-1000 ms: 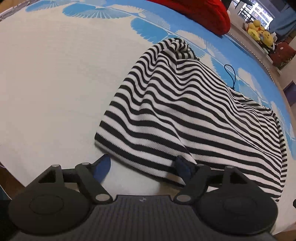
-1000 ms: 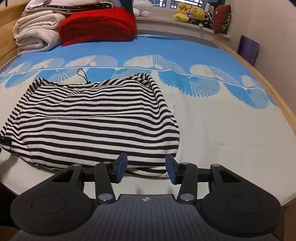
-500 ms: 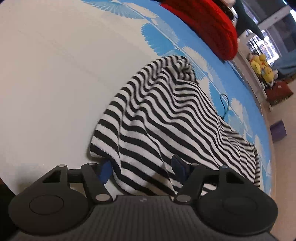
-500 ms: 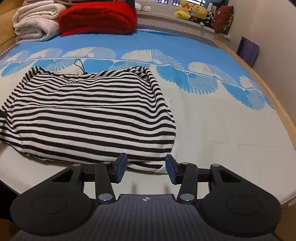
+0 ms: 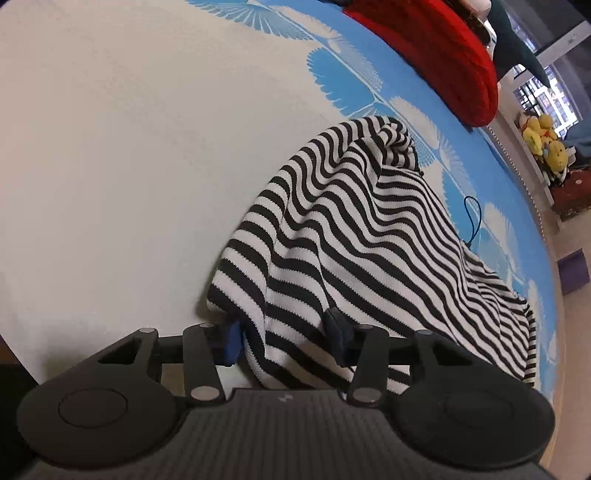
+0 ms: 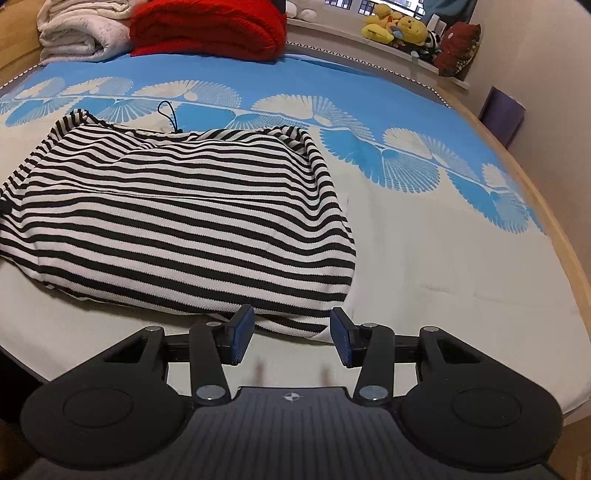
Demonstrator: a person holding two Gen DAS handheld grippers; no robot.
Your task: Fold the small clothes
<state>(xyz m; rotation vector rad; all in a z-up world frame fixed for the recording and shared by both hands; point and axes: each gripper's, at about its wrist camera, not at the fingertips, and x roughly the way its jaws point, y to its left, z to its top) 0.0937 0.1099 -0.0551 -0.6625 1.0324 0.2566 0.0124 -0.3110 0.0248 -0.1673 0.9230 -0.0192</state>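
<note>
Home bedroom: bed w/ blue-white sheet (image 6: 424, 258), folded blankets (image 6: 207, 29), plush toys (image 6: 399, 27) on windowsill.

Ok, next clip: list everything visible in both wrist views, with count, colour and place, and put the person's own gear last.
striped garment: one, black and white, flat on the bed near its front edge
cord loop: one, dark, at the garment's far edge
bedsheet: one, white with blue fan pattern
red blanket: one, folded, at the far end of the bed
white blanket: one, folded, left of the red blanket
plush toys: several, mostly yellow, on the far ledge
purple box: one, by the wall to the right
left gripper: black with blue pads, jaws have just been closing around the garment's bunched corner
right gripper: black with blue pads, jaws apart at the garment's near hem
</note>
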